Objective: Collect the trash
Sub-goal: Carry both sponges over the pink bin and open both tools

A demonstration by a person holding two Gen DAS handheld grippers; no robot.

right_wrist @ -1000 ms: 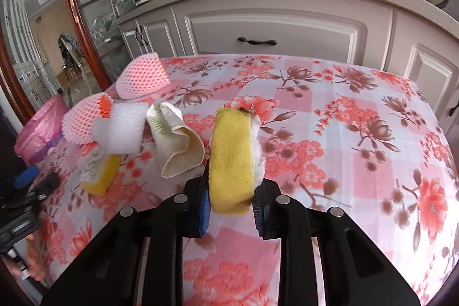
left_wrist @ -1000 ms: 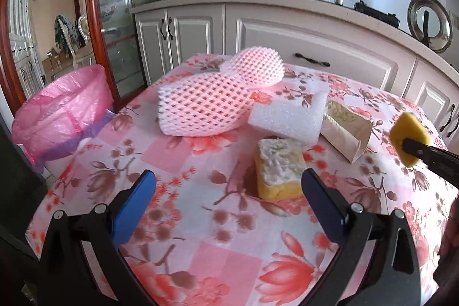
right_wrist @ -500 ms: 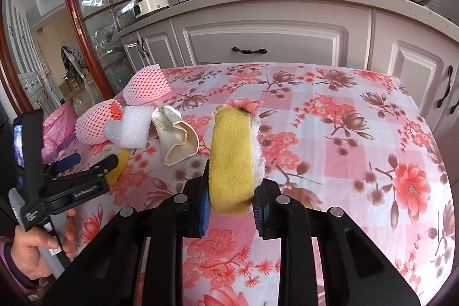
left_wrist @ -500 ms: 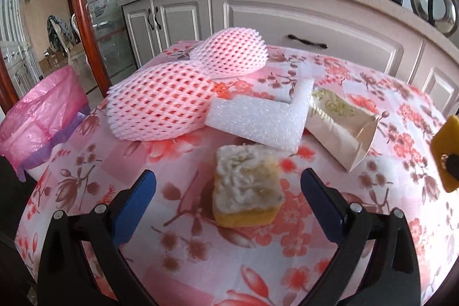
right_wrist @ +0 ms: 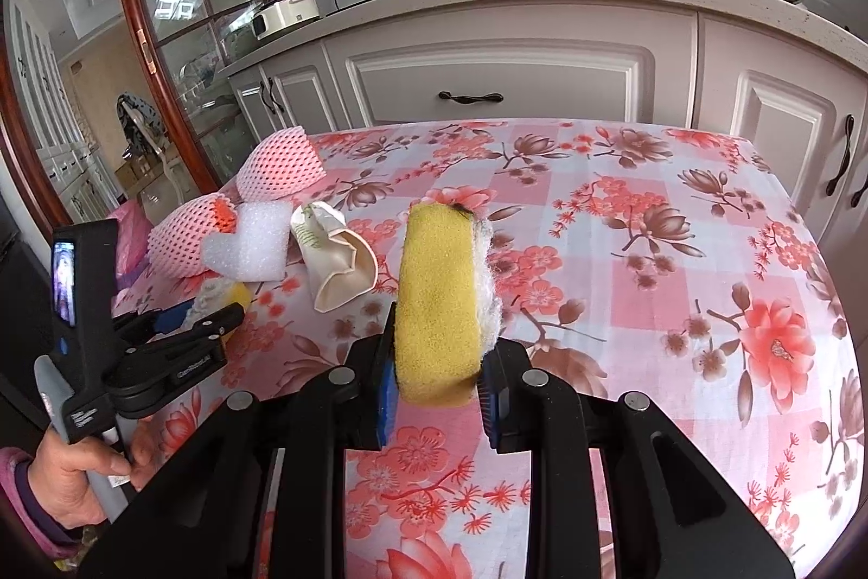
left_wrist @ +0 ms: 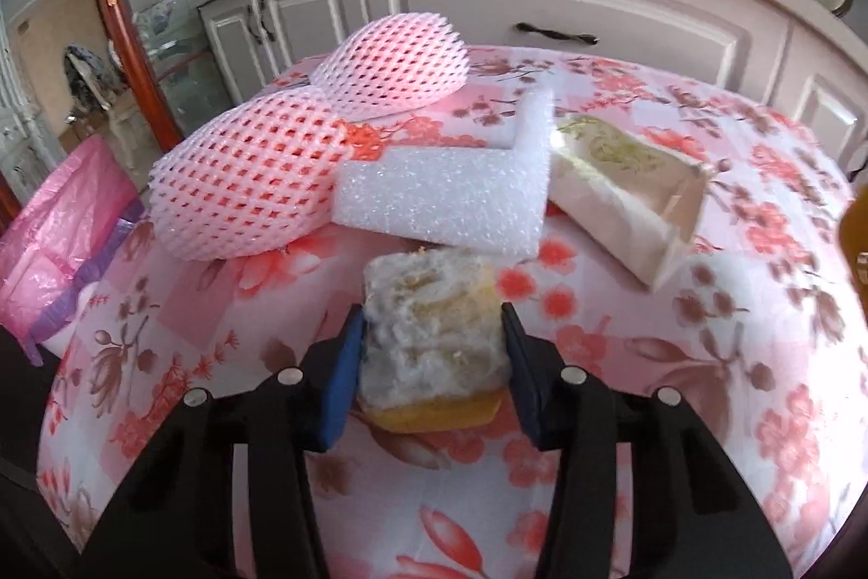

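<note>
The left tool [left_wrist: 431,356] has just been closing, and its blue pads now press both sides of a worn sponge [left_wrist: 431,345] that lies on the desk [right_wrist: 678,264] toward its left edge, just in front of the white foam piece [left_wrist: 450,193]. The right tool [right_wrist: 436,383] is clamped on a second yellow sponge [right_wrist: 439,302], held upright above the desk's near edge. Two pink foam nets [left_wrist: 255,183] and a crumpled paper wrapper [left_wrist: 624,193] sit beside the foam toward the far left corner.

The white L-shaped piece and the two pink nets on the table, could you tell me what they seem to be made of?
White L-shaped piece: apparently polyethylene packing foam, matte with a sparkling, bubbly grain. Pink nets: likely soft foam fruit netting, given the puffy open diamond mesh.
</note>
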